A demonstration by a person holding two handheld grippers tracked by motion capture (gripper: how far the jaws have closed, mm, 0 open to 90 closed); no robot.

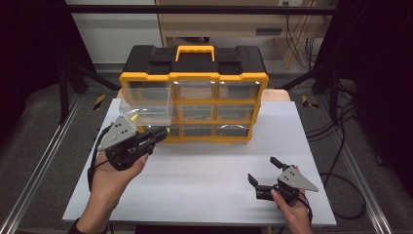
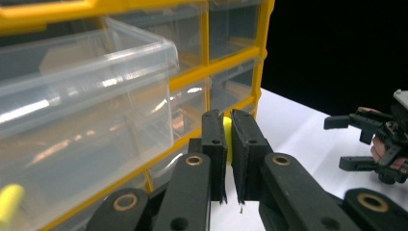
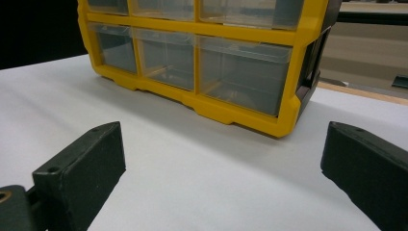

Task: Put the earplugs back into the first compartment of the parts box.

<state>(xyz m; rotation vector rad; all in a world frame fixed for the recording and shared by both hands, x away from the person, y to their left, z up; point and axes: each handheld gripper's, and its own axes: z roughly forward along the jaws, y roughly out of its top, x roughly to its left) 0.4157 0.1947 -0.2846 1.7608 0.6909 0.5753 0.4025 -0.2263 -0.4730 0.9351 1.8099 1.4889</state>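
Observation:
A yellow-framed organizer (image 1: 194,92) with clear drawers and a black top stands at the back of the white table (image 1: 204,165). Its top-left drawer (image 1: 146,109) is pulled out toward me, and a small yellow piece (image 1: 134,117) lies inside it. My left gripper (image 1: 163,132) hovers just in front of and below that drawer. In the left gripper view its jaws (image 2: 228,130) are shut on another small yellow piece (image 2: 227,137). My right gripper (image 1: 263,169) rests low at the table's front right, open, with nothing between its jaws (image 3: 221,159).
The organizer's other drawers (image 3: 240,72) are pushed in. Cables (image 1: 341,146) trail on the floor to the right of the table. Metal rails (image 1: 39,165) run along both sides. Bare white tabletop lies between the two grippers.

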